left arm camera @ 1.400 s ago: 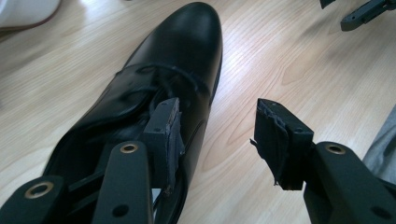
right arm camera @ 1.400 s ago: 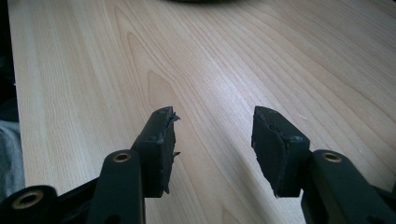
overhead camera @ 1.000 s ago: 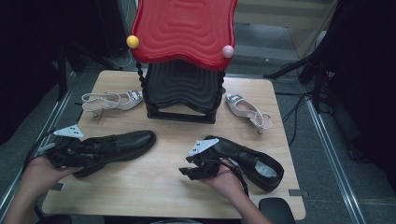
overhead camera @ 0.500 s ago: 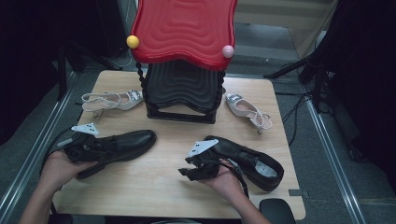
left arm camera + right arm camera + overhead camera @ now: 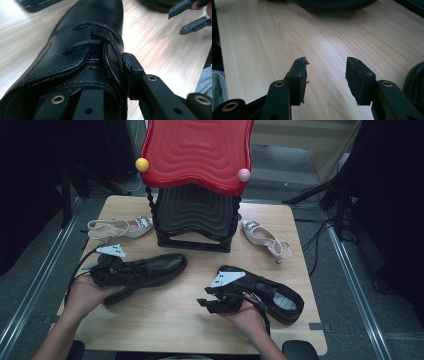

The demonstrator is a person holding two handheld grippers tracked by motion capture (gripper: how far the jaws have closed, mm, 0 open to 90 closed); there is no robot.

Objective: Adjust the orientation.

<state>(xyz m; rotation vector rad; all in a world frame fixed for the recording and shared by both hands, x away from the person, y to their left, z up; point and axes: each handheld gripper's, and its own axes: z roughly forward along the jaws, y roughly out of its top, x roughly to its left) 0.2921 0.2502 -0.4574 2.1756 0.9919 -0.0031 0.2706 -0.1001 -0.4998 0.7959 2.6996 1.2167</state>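
A black lace-up shoe (image 5: 155,266) lies on the wooden table (image 5: 165,330) at the left. My left gripper (image 5: 112,270) sits at its heel opening. Its jaws have just been closing: in the left gripper view one jaw is inside the shoe (image 5: 82,37) and the other presses on the outer side wall, so the left gripper (image 5: 110,80) is shut on it. A second black shoe (image 5: 275,295) lies at the right. My right gripper (image 5: 207,304) is beside its toe, open over bare wood (image 5: 325,72) with nothing between the jaws, which have narrowed very slightly.
A stand with a red wavy top (image 5: 197,155) and black base (image 5: 195,220) occupies the table's back middle. One pale sandal (image 5: 117,226) lies to its left and another (image 5: 265,237) to its right. The right gripper's jaws (image 5: 190,15) show far off in the left gripper view.
My left gripper has moved right onto the shoe's heel opening and closed on its side. The shoe has shifted to the right with it. The right hand has stayed in place.
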